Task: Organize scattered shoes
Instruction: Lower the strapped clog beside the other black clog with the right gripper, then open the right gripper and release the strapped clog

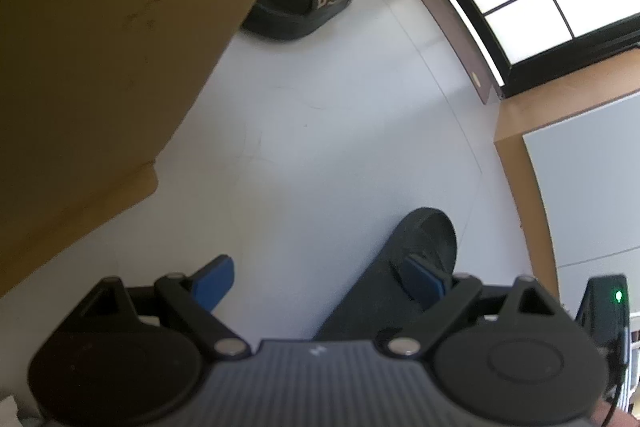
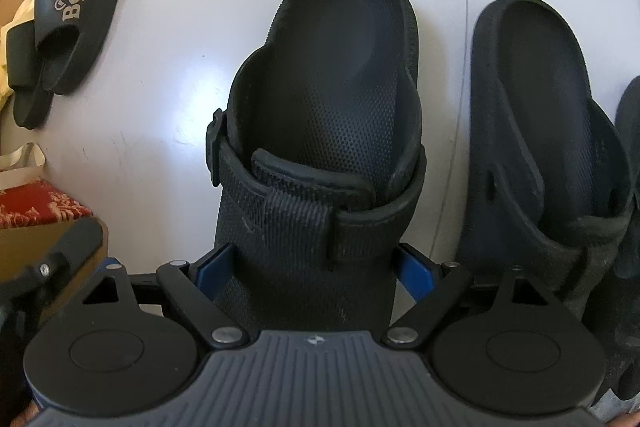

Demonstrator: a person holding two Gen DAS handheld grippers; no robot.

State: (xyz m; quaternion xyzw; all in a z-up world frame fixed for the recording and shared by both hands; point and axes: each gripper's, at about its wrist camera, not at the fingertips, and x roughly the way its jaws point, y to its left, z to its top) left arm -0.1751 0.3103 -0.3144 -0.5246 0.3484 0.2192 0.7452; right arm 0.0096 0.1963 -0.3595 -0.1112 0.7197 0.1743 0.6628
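My right gripper [image 2: 316, 267] points down over the dark strapped sandal [image 2: 320, 115] on the pale floor [image 2: 160, 87], jaws wide, blue pads flanking its strap end; whether they press it I cannot tell. It looks light, rubbery and springy, so I'd squeeze across that firm banded part. My left gripper [image 1: 320, 279] hangs open, empty.
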